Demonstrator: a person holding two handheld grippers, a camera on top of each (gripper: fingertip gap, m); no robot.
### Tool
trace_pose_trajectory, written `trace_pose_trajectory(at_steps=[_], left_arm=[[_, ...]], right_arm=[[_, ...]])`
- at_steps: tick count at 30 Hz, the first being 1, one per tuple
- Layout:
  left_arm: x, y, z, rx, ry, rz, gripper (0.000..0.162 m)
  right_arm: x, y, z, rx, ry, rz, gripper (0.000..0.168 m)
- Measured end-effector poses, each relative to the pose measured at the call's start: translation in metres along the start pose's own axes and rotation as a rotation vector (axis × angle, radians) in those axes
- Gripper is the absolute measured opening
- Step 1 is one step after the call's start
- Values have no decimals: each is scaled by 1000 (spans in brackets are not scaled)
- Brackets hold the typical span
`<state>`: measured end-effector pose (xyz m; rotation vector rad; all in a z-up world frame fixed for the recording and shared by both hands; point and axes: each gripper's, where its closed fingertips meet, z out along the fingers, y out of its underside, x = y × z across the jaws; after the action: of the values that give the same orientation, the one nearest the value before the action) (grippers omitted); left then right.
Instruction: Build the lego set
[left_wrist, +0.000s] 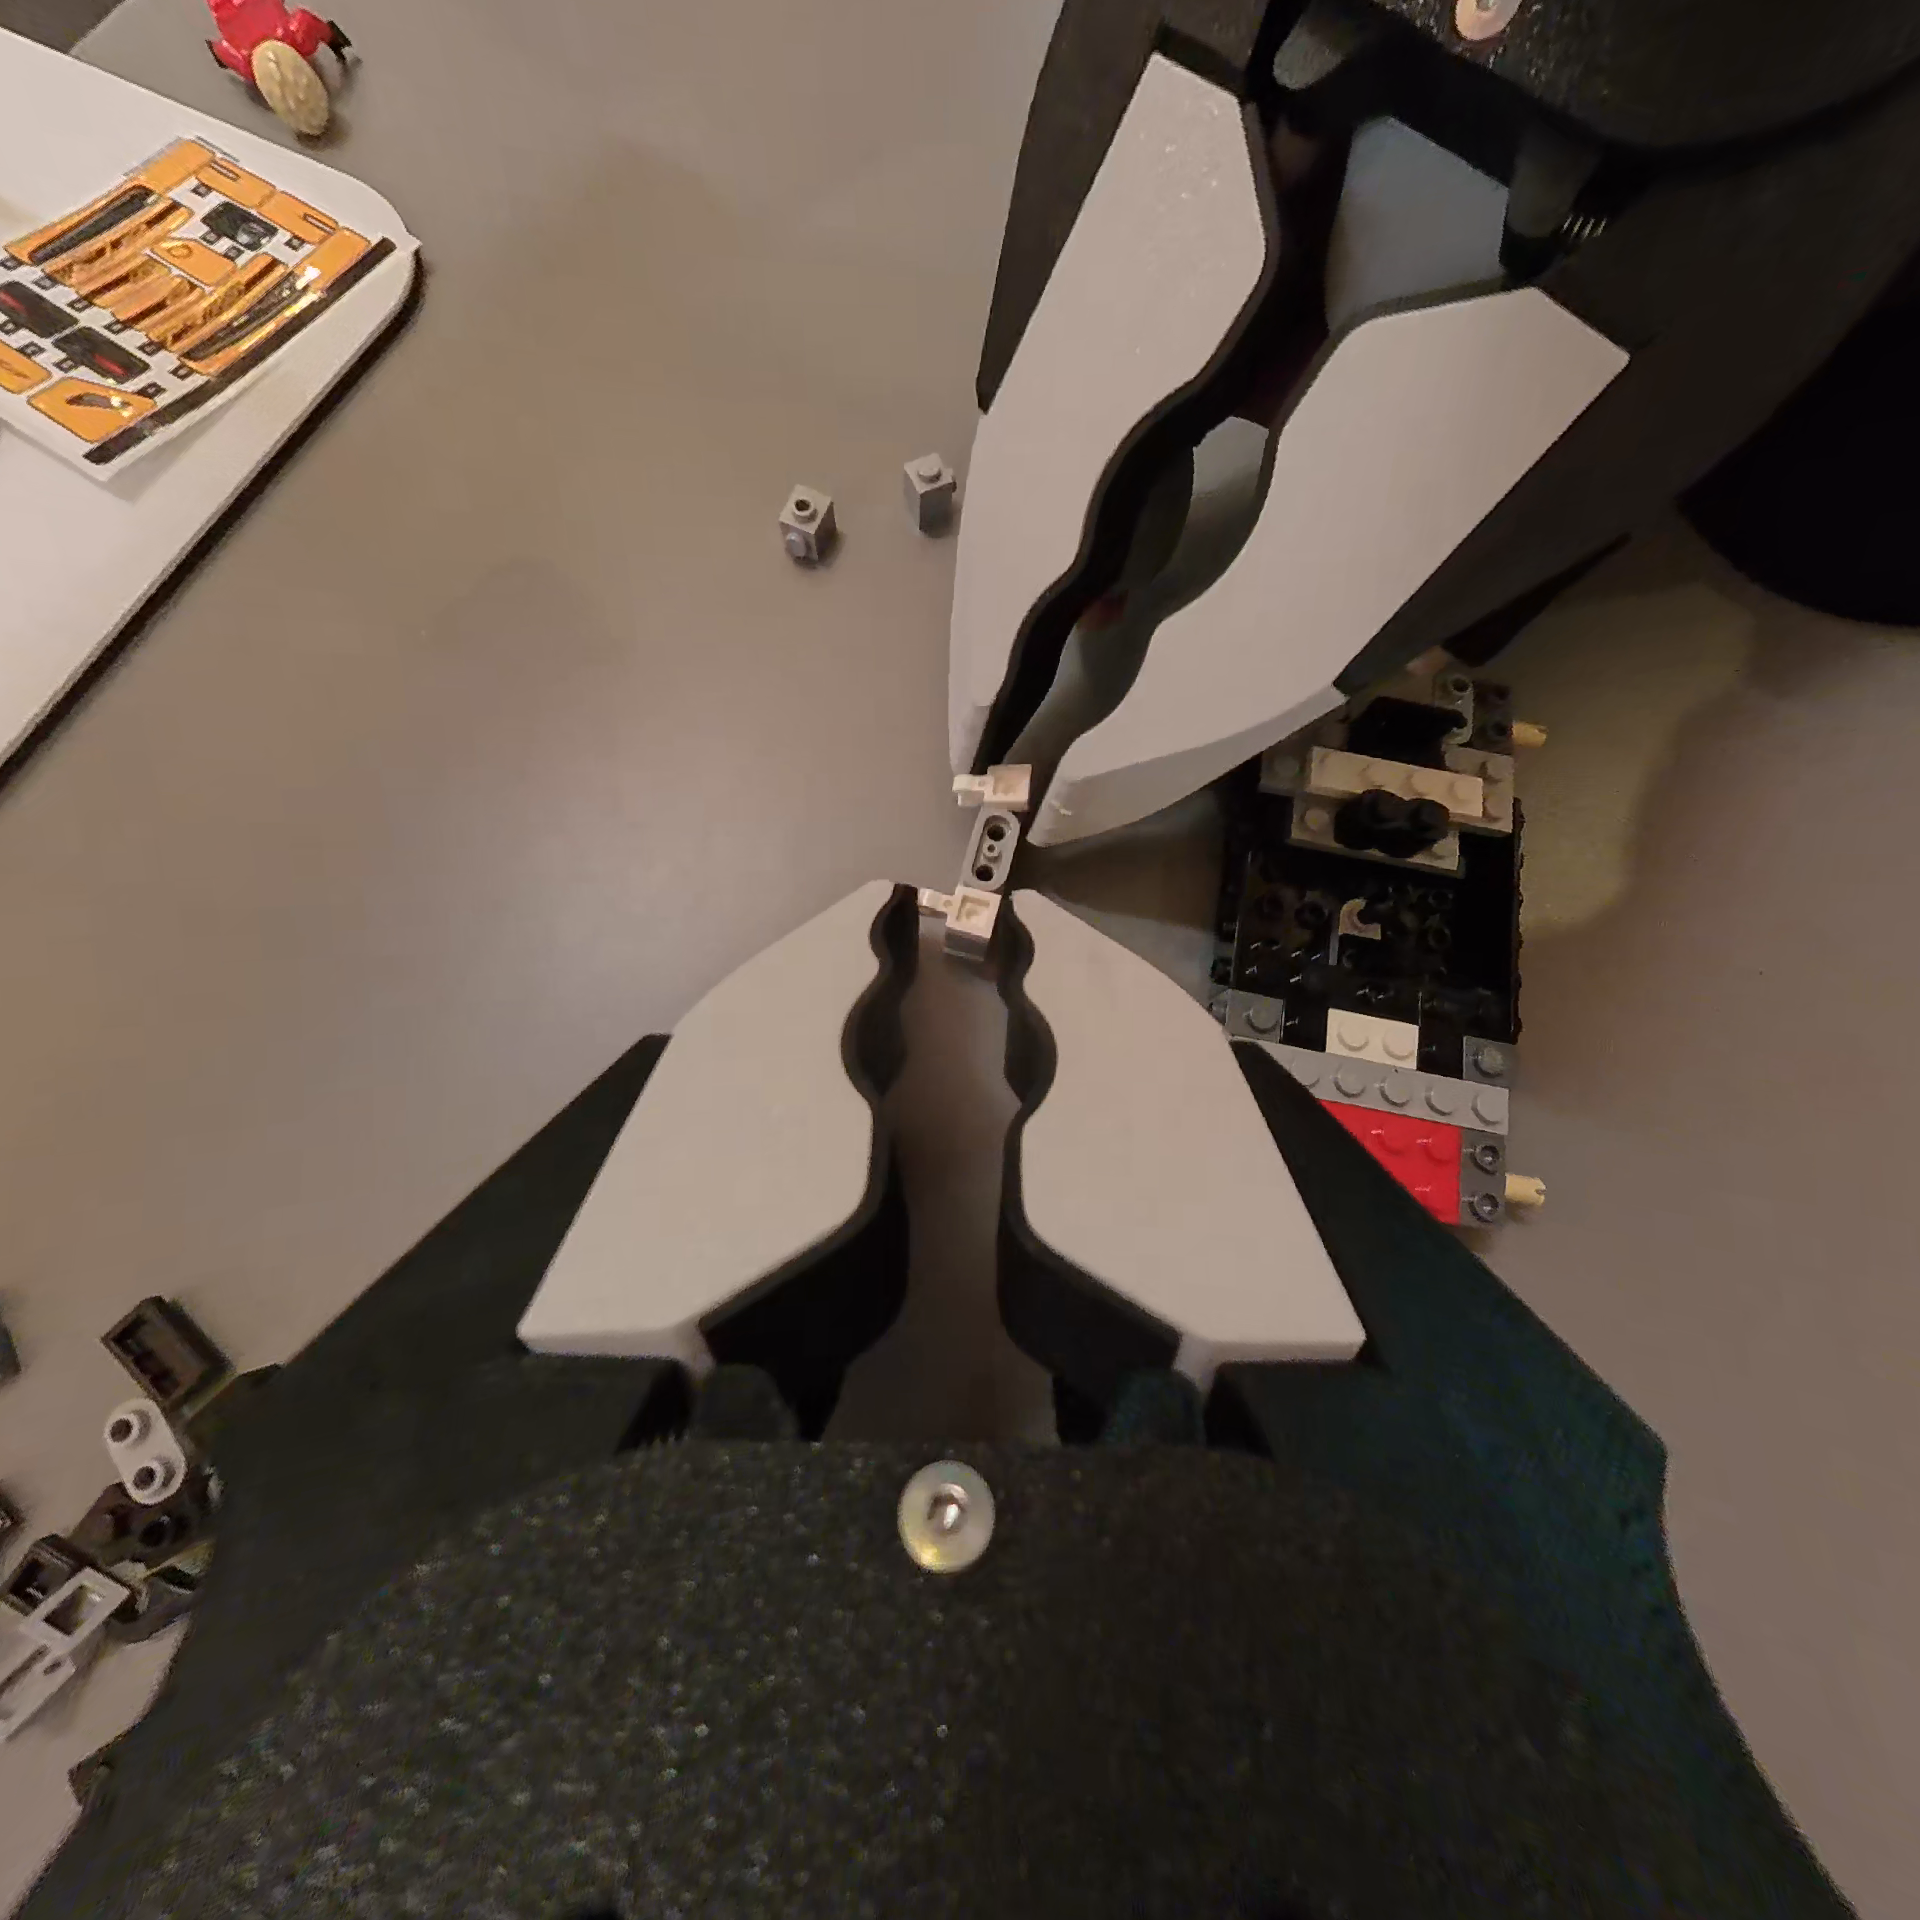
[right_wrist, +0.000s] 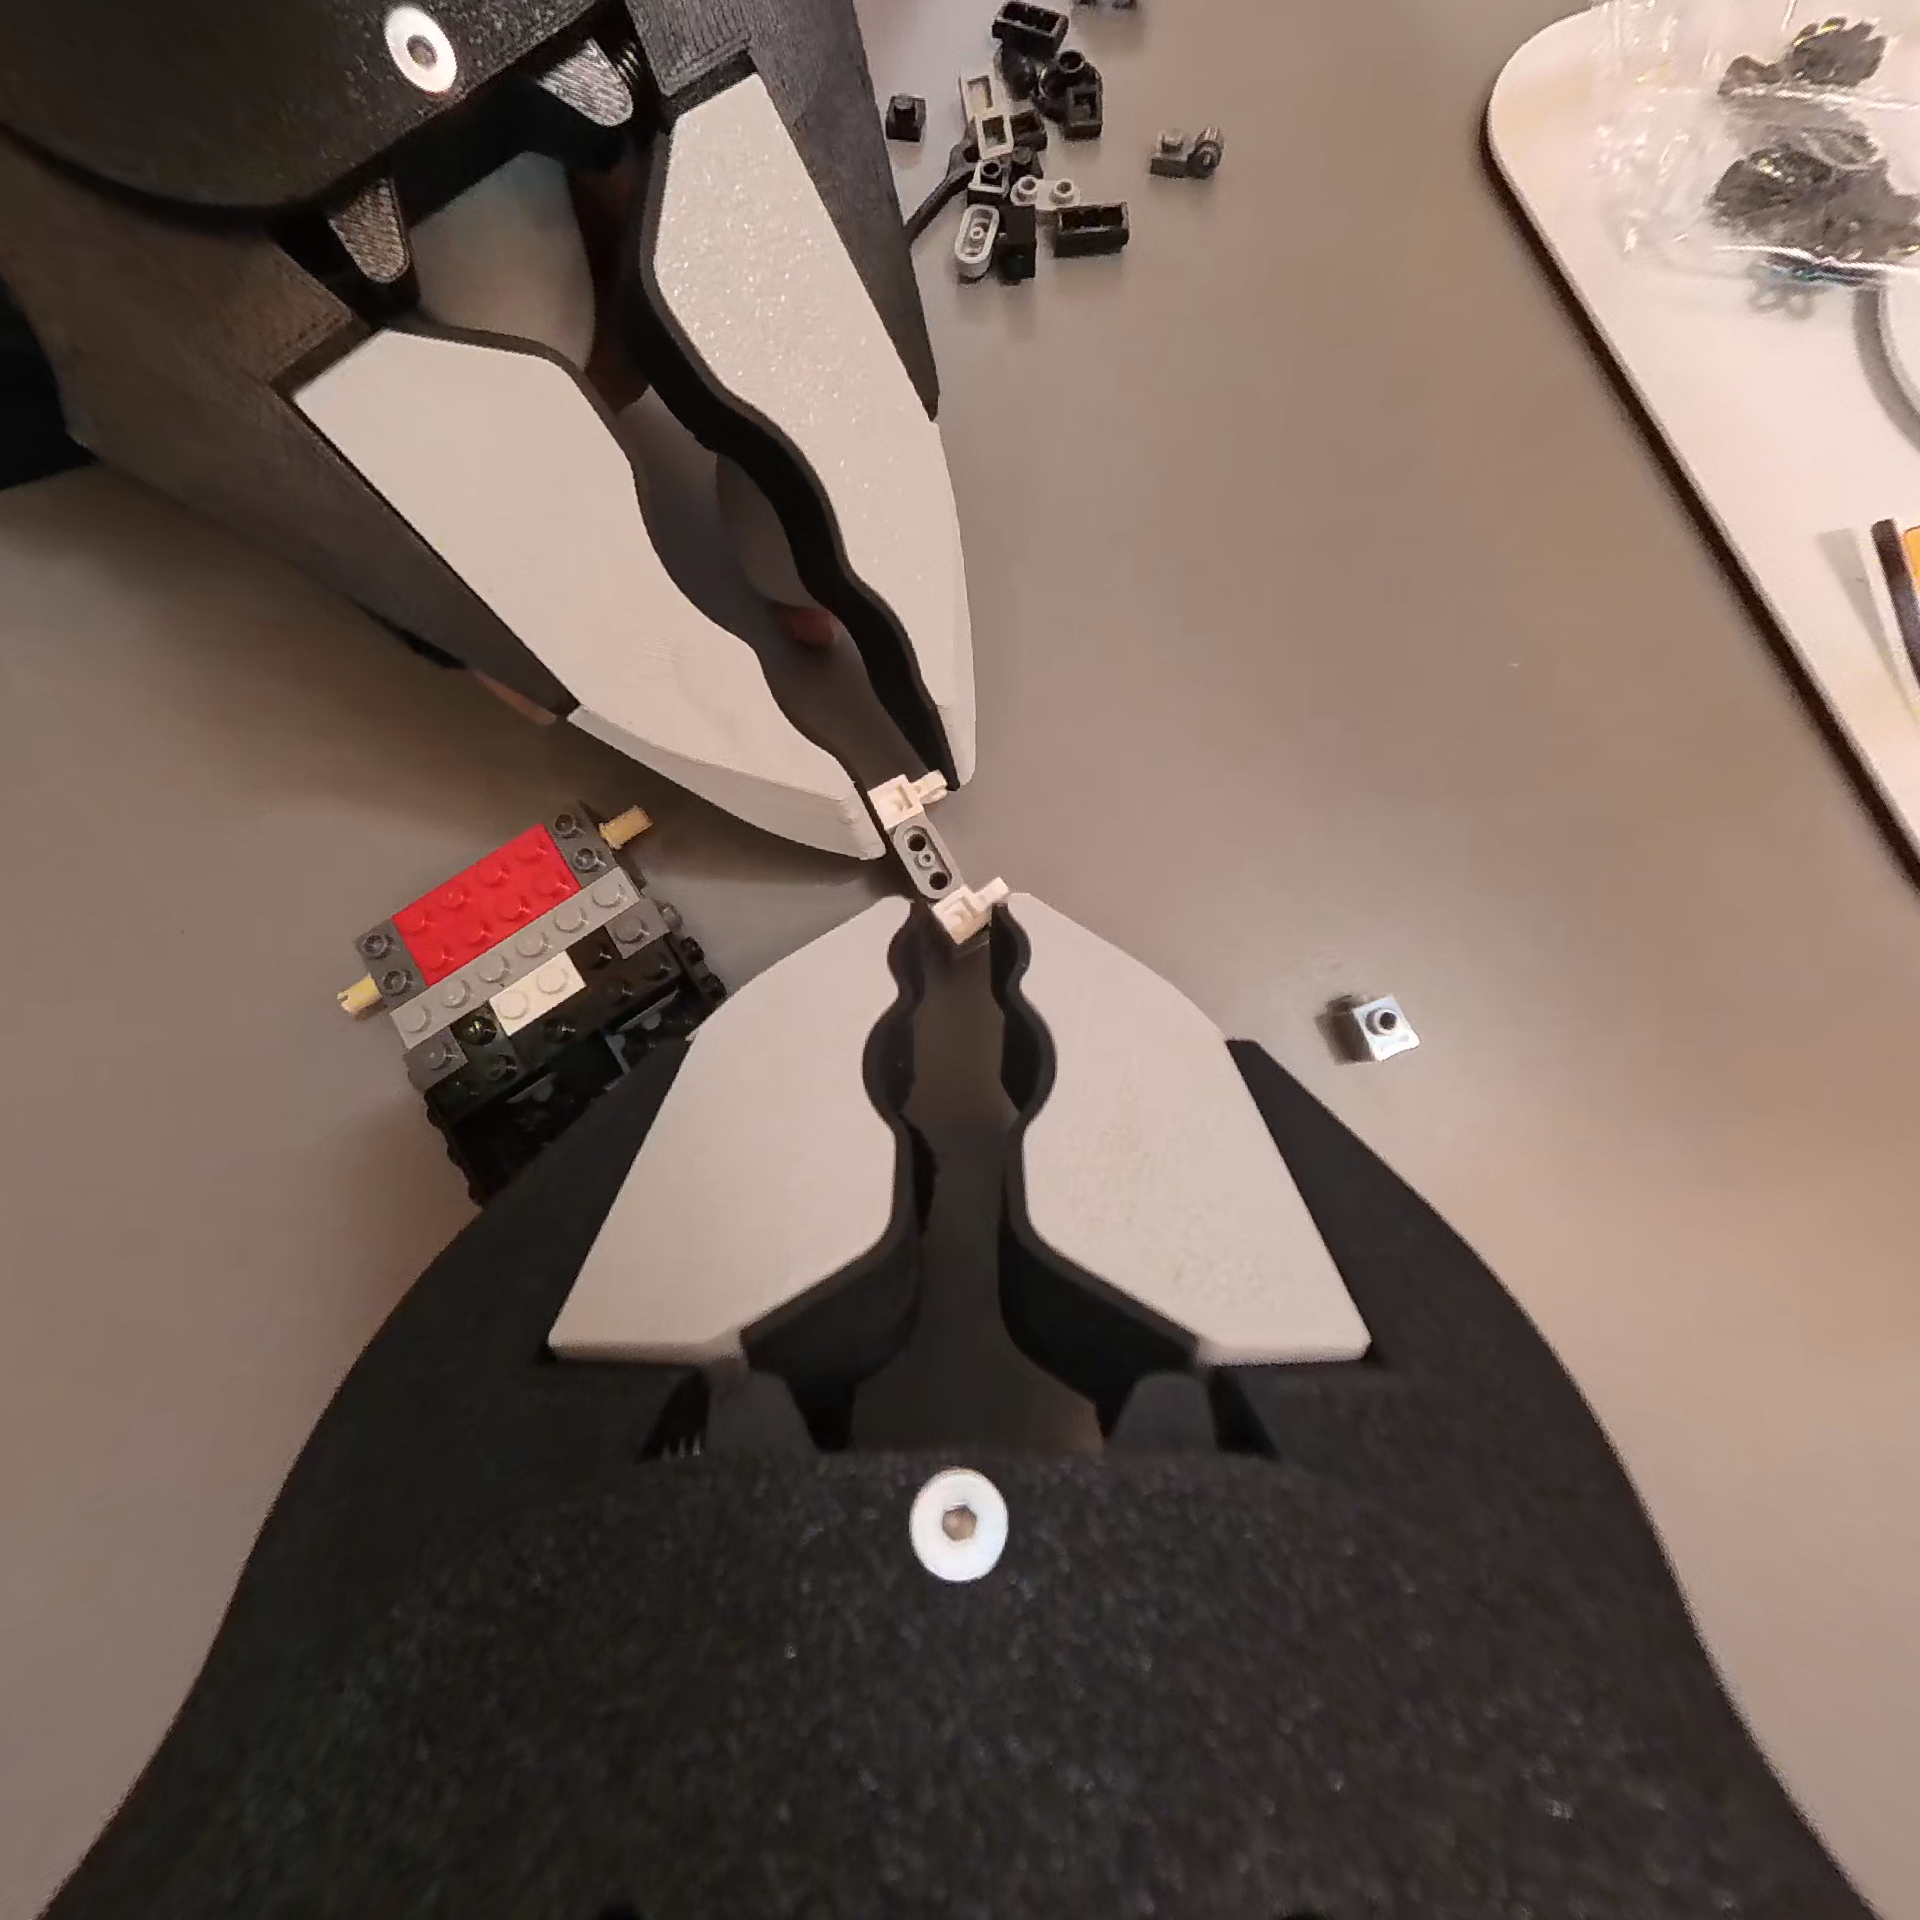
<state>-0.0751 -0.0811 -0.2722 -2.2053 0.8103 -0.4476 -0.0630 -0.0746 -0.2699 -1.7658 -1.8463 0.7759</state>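
We had both grippers, left (left_wrist: 961, 914) and right (right_wrist: 961, 920), clamped tip to tip on one small grey piece (left_wrist: 989, 847) above the table (left_wrist: 520, 831).

Meeting tip to tip above the desk (left_wrist: 520, 831): left gripper (left_wrist: 958, 902) reaching forward, jaws pinching narrowly at the tips; right gripper (right_wrist: 954, 914) facing it from opposite, angling downward, jaws likewise closing to a narrow pinch.

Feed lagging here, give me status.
Left gripper and right gripper both shut on small grey piece, held above table. Half-built model alongside. Nothing blocking.
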Motion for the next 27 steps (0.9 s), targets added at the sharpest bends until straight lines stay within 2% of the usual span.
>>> trace_pose_trajectory(at_steps=[19, 27], left_arm=[[0, -1, 0, 11, 0, 31, 14], [-3, -13, -5, 106, -18, 92, 14]], right_arm=[[-1, 3, -1, -25, -3, -46, 19], [0, -4, -19, 53, -109, 52, 21]])
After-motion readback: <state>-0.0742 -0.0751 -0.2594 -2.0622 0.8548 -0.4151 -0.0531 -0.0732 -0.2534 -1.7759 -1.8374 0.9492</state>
